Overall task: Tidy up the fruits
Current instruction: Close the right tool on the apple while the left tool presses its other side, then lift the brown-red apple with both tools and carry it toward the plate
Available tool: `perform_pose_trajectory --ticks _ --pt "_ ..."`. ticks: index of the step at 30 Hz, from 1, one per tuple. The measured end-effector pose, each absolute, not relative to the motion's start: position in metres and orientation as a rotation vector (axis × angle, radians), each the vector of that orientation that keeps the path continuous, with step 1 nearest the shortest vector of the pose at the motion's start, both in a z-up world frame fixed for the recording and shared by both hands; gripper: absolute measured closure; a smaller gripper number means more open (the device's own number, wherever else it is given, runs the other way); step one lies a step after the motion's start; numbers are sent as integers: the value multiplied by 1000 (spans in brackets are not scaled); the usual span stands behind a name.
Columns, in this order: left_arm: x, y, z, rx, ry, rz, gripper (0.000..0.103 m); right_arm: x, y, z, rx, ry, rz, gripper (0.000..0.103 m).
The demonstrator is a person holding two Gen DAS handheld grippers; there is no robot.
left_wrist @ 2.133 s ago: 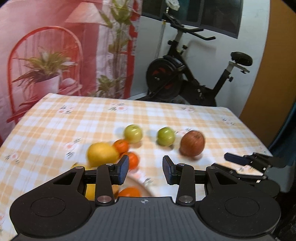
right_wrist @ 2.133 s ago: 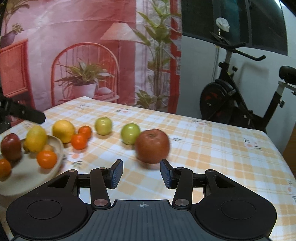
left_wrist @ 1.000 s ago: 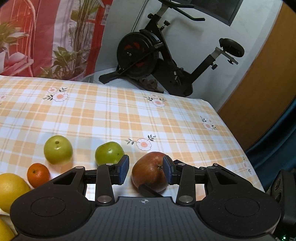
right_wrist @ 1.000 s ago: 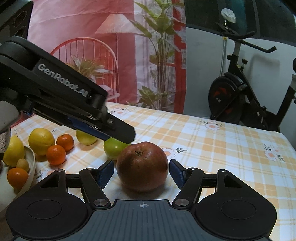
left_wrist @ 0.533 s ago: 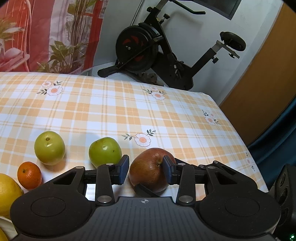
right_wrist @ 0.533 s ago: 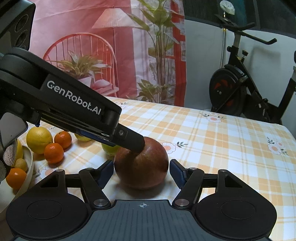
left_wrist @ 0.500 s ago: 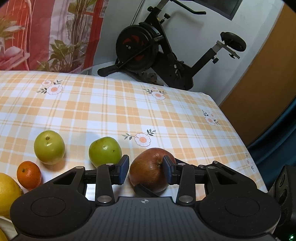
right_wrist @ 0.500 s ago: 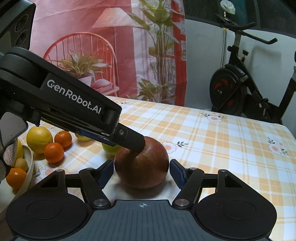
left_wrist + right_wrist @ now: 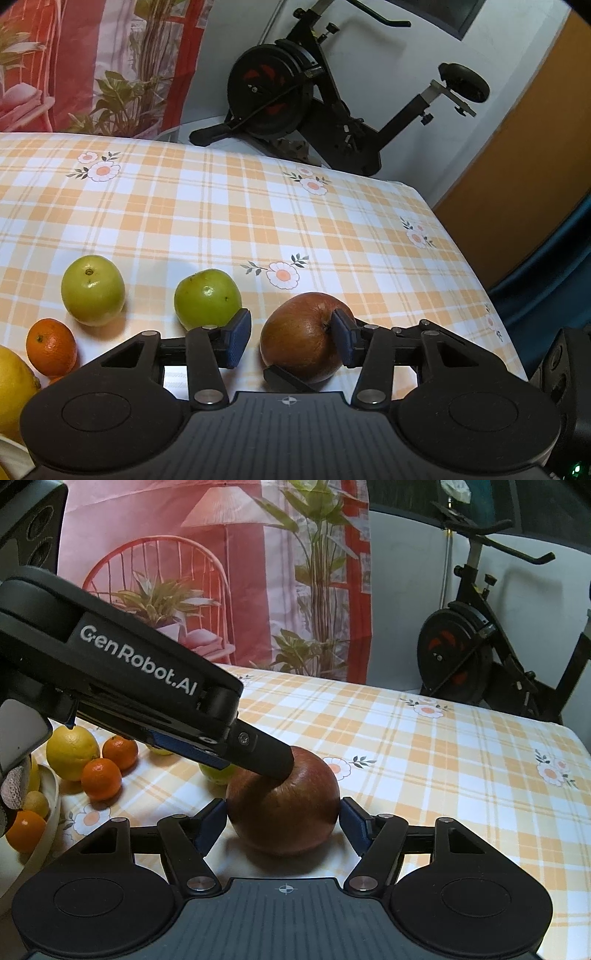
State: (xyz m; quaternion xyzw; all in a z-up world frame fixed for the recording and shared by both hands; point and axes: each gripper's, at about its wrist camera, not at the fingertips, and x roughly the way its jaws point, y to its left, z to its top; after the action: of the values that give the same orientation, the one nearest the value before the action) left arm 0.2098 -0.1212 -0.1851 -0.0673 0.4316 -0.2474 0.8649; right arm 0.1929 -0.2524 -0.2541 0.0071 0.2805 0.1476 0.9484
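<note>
left tongs: jaws just opening, straddling red apple | right tongs: clamping it | on worktop

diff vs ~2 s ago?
Both grippers closed in on the large red apple. It now sits between the right gripper pads, whether gripped is unclear. The left gripper reached over it; its jaws have just been opening. Green apples, oranges and the apple's spot unchanged.
</note>
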Motion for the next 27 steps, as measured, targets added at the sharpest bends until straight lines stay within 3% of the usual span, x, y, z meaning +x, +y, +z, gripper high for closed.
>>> perform_pose_trajectory --ticks 8,27 --pt "202 -122 -183 -110 916 -561 60 186 -256 -254 46 557 322 41" --pt "168 -87 -162 -74 985 -556 59 146 -222 -239 66 562 392 41"
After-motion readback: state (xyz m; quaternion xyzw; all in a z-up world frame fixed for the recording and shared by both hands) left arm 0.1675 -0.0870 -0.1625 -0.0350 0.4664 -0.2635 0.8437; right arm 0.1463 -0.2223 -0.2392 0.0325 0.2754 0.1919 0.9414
